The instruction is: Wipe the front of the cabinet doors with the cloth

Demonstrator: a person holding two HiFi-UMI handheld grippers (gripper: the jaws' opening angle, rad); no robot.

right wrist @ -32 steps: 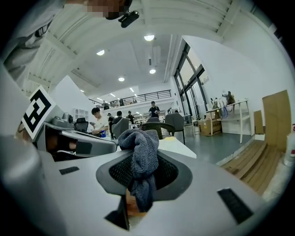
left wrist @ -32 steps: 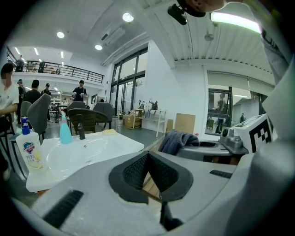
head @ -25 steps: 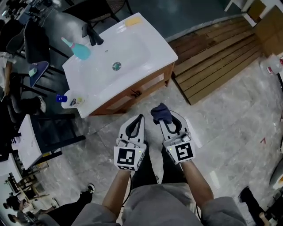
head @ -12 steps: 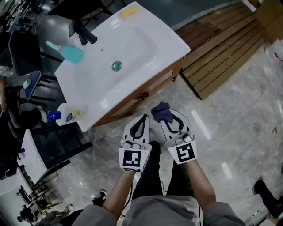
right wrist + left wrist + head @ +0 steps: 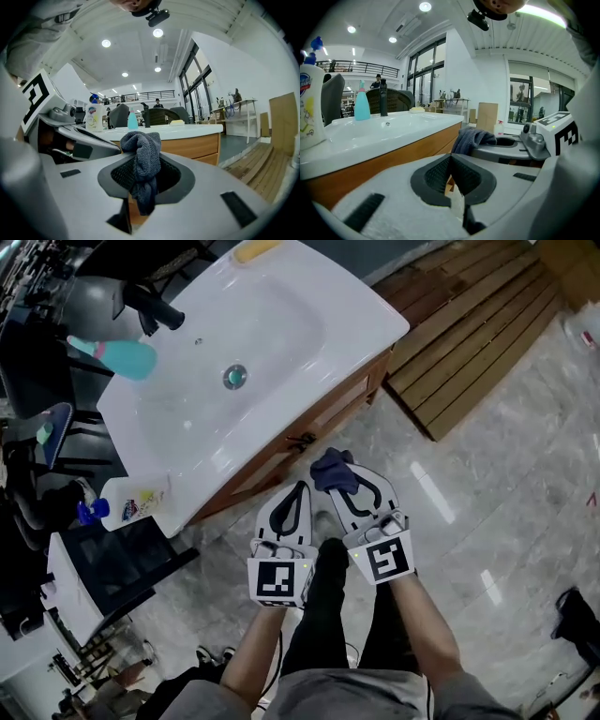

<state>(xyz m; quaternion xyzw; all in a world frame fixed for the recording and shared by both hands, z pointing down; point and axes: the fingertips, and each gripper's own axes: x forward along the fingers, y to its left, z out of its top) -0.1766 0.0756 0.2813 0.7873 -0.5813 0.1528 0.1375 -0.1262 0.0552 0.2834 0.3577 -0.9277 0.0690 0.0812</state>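
In the head view, the left gripper [image 5: 298, 488] and the right gripper [image 5: 344, 476] were held side by side, near the cabinet doors [image 5: 323, 423] but apart from them. The dark cloth [image 5: 332, 469] was seen at the tip of the right gripper, not yet touching the wood.

In the left gripper view, the jaws were pressed together with nothing between them.

In the right gripper view, the cloth was pinched between the jaws, bunched above and hanging below. Only a narrow fold seemed to be gripped, so it could probably be dragged out by rubbing, and the wood might then be scraped by the bare jaw tips.
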